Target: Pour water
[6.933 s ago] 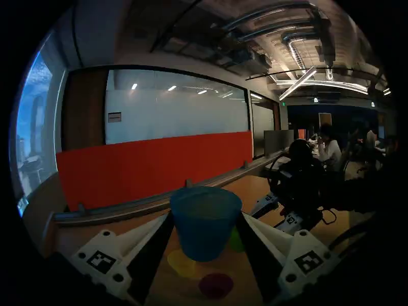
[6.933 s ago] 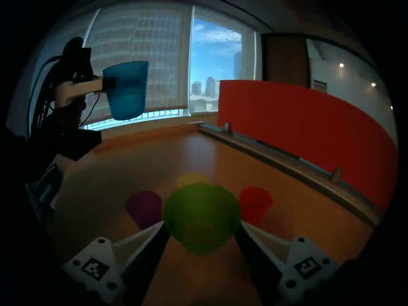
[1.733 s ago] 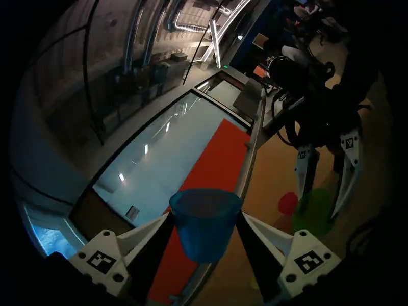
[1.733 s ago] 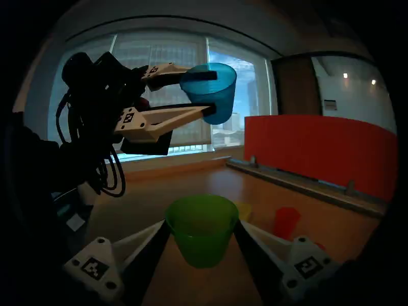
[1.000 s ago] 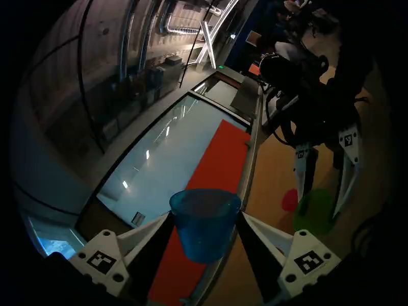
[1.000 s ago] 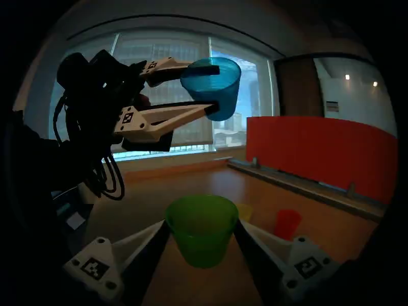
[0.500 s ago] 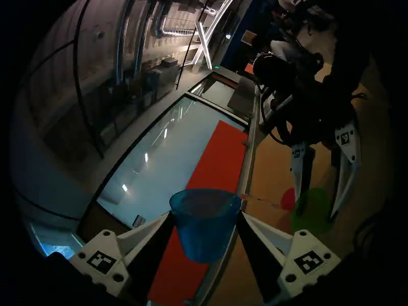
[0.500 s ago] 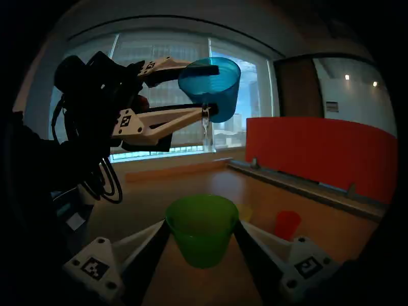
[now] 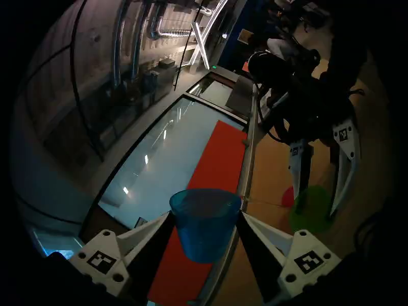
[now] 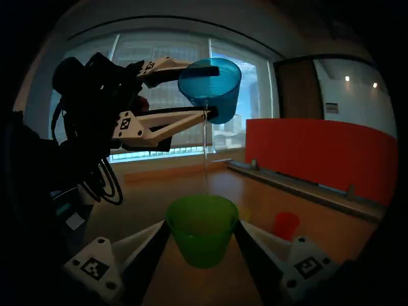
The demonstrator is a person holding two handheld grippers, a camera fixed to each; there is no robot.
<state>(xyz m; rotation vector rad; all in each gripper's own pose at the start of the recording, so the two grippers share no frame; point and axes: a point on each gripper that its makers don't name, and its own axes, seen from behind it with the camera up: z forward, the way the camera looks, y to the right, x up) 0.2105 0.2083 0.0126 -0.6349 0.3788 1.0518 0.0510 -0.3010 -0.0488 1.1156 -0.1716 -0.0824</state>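
My left gripper (image 9: 205, 232) is shut on a blue plastic cup (image 9: 205, 224), tilted over. In the right gripper view that blue cup (image 10: 210, 88) hangs high, held by the left gripper (image 10: 204, 92), and a thin stream of water (image 10: 205, 153) runs from its lip down into the green cup (image 10: 202, 236). My right gripper (image 10: 202, 239) is shut on this green cup, which stands upright below the blue one. In the left gripper view the green cup (image 9: 312, 209) sits between the right gripper's white fingers (image 9: 347, 163).
A wooden table (image 10: 285, 204) runs along a red divider panel (image 10: 326, 153) with a metal rail. A red cup (image 10: 285, 225) stands on the table right of the green one, with a yellowish cup just behind it. Windows lie behind the left gripper.
The blue cup has tipped further. Water that only dripped from its lip half a second ago now falls as a stream reaching the green cup.
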